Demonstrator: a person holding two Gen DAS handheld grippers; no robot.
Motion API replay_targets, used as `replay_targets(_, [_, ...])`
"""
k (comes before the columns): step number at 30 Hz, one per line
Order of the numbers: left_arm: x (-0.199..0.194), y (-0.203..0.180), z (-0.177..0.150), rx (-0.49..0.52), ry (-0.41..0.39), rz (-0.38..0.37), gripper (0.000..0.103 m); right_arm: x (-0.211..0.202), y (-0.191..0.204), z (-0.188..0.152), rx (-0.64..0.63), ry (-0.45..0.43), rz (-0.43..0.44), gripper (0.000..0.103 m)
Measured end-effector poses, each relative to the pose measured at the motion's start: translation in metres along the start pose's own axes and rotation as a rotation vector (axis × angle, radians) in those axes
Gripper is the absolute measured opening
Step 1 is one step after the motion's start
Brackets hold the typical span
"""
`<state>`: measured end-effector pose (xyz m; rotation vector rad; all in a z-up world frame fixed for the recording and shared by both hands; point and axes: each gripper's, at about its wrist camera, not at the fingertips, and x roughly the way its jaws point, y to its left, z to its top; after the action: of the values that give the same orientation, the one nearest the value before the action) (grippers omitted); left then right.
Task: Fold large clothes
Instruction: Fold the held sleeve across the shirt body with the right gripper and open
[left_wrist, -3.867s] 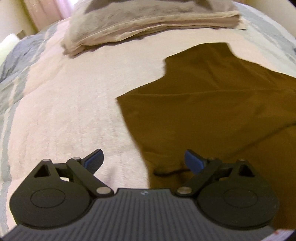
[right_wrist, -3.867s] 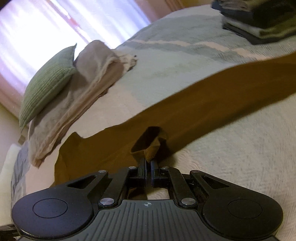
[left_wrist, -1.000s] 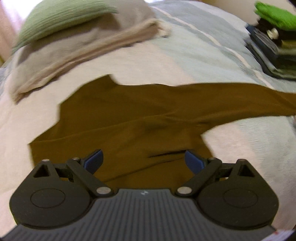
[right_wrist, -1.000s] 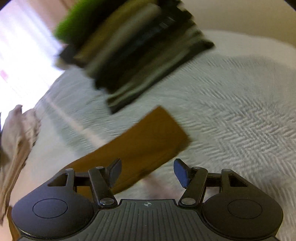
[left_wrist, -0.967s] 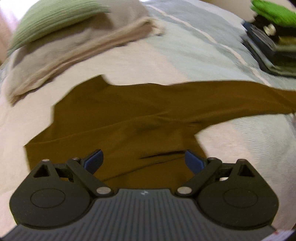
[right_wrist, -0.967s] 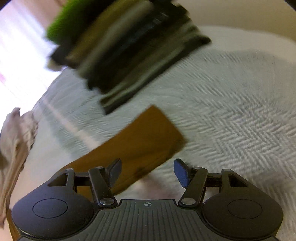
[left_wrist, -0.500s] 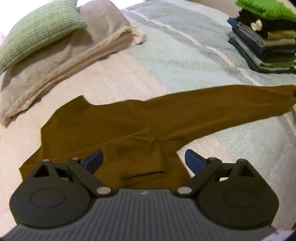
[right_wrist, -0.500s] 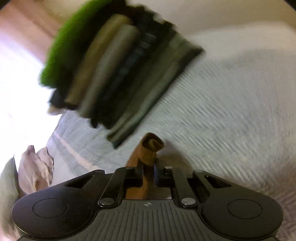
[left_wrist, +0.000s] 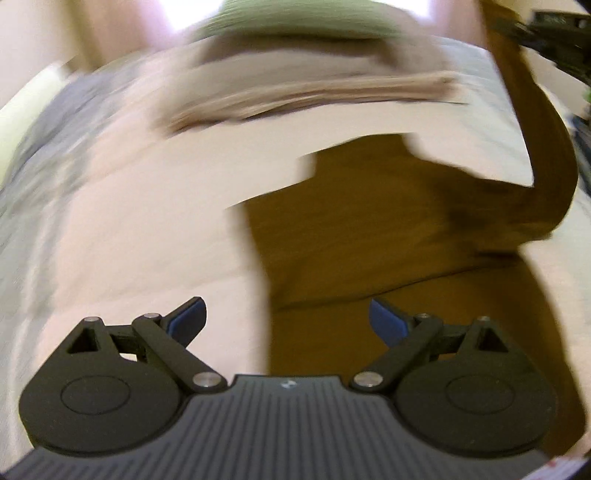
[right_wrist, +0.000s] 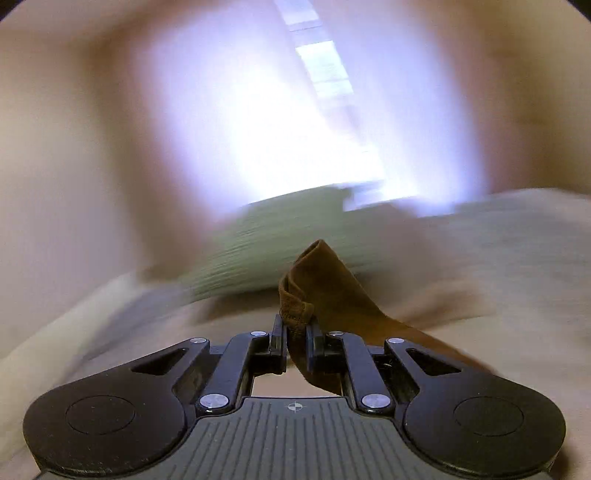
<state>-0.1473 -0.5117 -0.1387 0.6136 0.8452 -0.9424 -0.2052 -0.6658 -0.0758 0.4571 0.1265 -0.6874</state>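
Where a second before it had hovered open over the flat cuff, the right hand-held gripper (right_wrist: 295, 345) had clamped the sleeve (right_wrist: 325, 280) and lifted it off the bed (left_wrist: 147, 206); brown shirt (left_wrist: 369, 229) body still flat. Left hand-held gripper (left_wrist: 286, 321) wide, empty. Sleeve fold likely begun.

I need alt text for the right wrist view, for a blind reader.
The right tool is shut on a brown sleeve cuff, lifted above the bed. Behind it, blurred, a green pillow and a bright window.
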Motion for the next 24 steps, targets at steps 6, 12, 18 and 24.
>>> replay_targets(6, [-0.009, 0.112, -0.038, -0.097, 0.027, 0.099, 0.093, 0.108, 0.108, -0.145, 0.054, 0.341, 0.13, 0.006])
replay_targets(12, [0.009, 0.149, -0.063, -0.181, 0.075, 0.083, 0.093, 0.121, 0.105, -0.178, 0.045, 0.43, 0.042, 0.006])
replay_targets(18, [0.018, 0.143, -0.052, -0.164, 0.056, 0.008, 0.093, 0.11, 0.11, -0.156, 0.075, 0.378, 0.035, 0.006])
replay_targets(24, [0.034, 0.137, -0.034, -0.141, 0.041, -0.006, 0.093, 0.104, 0.108, -0.144, 0.058, 0.301, 0.012, 0.006])
